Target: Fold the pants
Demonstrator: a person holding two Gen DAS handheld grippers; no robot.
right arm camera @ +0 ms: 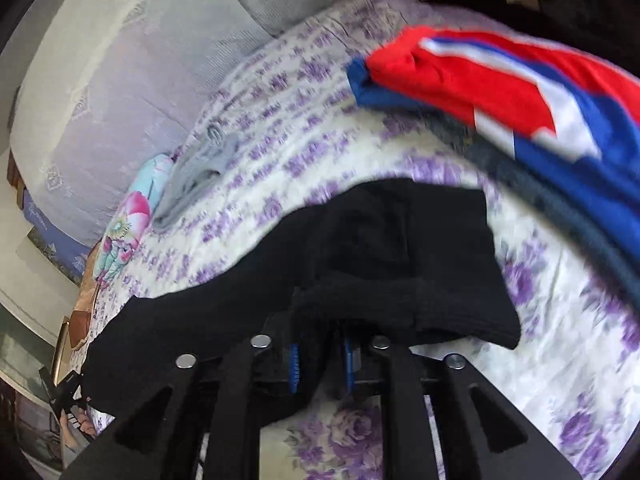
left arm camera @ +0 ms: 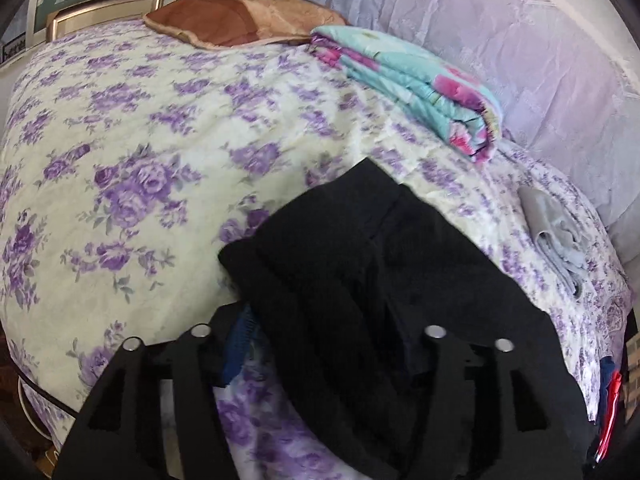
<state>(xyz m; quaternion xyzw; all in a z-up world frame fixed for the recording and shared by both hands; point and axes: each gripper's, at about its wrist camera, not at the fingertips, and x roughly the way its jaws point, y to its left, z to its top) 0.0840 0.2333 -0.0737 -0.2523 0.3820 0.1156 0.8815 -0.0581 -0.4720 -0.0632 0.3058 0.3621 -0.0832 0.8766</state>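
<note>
Purple roses everywhere on this bedspread point(left arm camera: 140, 184), with a folded floral blanket point(left arm camera: 412, 88) and a brown pillow point(left arm camera: 240, 20) up by the headboard, a grey cloth point(left arm camera: 556, 232) off to the side, and a red, white and blue garment point(right arm camera: 520, 92) heaped near the bed's edge. Centre stage, the black pants point(left arm camera: 360, 264) lie bunched on the spread, draped over both tools. The right gripper point(right arm camera: 320, 364) looks pinched on the thick ribbed hem, its blue-padded fingers point(right arm camera: 294, 368) close together with cloth running between them. The left gripper point(left arm camera: 312, 344) sits wider; one blue pad peeks out at its left, the other side is buried under fabric, so whether it has a true hold cannot be told. Here is the danger: if that left grip is loose, the cloth could slide free on the lift and the fold would collapse crooked. The right side may also be gripping several layers at once, dragging a lump along. The fabric looks heavy, knit, matte and floppy, already doubled in soft ridges.
</note>
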